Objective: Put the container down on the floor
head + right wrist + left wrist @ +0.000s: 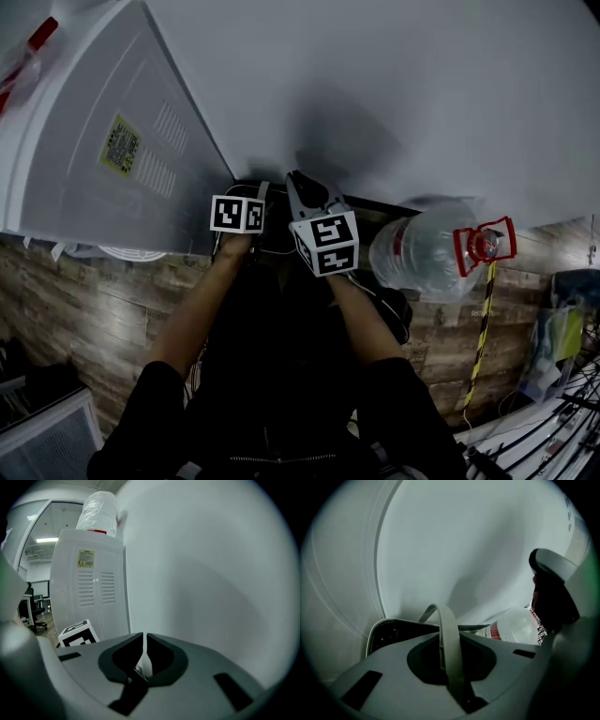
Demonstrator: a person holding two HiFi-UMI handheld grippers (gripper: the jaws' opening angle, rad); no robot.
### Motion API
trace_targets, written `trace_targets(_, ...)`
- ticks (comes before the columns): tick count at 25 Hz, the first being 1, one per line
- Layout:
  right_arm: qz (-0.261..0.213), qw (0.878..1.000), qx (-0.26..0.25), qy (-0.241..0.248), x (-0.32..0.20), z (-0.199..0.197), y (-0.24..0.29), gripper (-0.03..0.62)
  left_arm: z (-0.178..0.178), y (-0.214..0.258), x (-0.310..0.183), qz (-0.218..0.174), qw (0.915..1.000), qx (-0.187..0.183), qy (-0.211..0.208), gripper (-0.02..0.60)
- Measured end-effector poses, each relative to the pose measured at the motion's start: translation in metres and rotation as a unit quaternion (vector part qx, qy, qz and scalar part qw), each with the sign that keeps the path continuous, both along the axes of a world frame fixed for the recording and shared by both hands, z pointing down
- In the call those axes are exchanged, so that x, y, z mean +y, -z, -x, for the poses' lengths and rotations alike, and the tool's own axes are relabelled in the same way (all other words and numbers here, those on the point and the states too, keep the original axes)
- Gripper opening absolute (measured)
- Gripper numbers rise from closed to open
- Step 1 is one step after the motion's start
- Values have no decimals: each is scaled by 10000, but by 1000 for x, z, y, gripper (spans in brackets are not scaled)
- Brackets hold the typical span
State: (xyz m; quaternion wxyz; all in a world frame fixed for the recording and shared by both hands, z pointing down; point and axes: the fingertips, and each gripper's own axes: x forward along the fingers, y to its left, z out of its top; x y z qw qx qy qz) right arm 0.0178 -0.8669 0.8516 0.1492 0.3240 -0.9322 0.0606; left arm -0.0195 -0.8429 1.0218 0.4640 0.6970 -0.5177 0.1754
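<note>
The container (274, 236) is a dark bin with a pale rim (377, 632), held close to the white wall between my two grippers. Its pale arched handle (446, 630) runs straight through the jaws of my left gripper (450, 667), which is shut on it. My right gripper (144, 662) is shut on a thin pale strip seen edge-on, apparently the same handle. In the head view the left gripper (255, 202) and right gripper (302, 192) meet above the bin. I cannot tell whether the bin rests on the floor.
A white water dispenser (103, 141) stands at the left, its bottle (98, 510) on top. A big clear water bottle (422, 251) with a red cap handle (485, 244) lies at the right. A wood-pattern floor (84, 300), a striped pole (480, 342) and cables (553, 422) lie further right.
</note>
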Motion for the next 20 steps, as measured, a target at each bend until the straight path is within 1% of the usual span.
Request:
trace_targets(2, -204, 9997, 138, 66, -1, 7, 5, 35, 4, -10, -2, -3, 10000, -29, 14, 32)
trace_targets(3, -262, 9996, 109, 75, -1, 10, 9, 35, 6, -14, -2, 2, 10000, -63, 29, 32)
trace_targets(4, -241, 9997, 1, 66, -2, 12, 13, 35, 8, -19, -3, 8, 9999, -111, 39, 32)
trace_targets(6, -25, 9997, -251, 6, -4, 13, 14, 35, 11, -27, -3, 17, 9998, -162, 60, 32)
trace_targets(7, 77, 9996, -279, -46, -5, 12, 12, 35, 12, -29, -3, 4, 9999, -154, 72, 32)
trace_targets(8, 115, 9996, -226, -100, -5, 10, 9, 35, 13, -30, -4, -14, 9999, -143, 78, 32)
trace_targets(10, 28, 9998, -49, -175, -4, 8, 9, 35, 16, -31, -5, -27, 9999, -137, 100, 32)
trace_targets(12, -14, 9998, -35, -198, -2, 8, 12, 35, 22, -32, -7, -14, 9996, -218, 171, 32)
trace_targets(15, 16, 9998, -91, -195, 0, 11, 15, 35, 38, -34, -10, -11, 9979, -590, 263, 31)
trace_targets(18, -122, 9998, 37, -183, 5, 12, 16, 35, 50, -35, -13, -92, 9946, -1011, 226, 31)
trace_targets(20, -170, 9996, 105, -174, 8, 12, 15, 35, 56, -30, -13, -182, 9927, -1161, 278, 32)
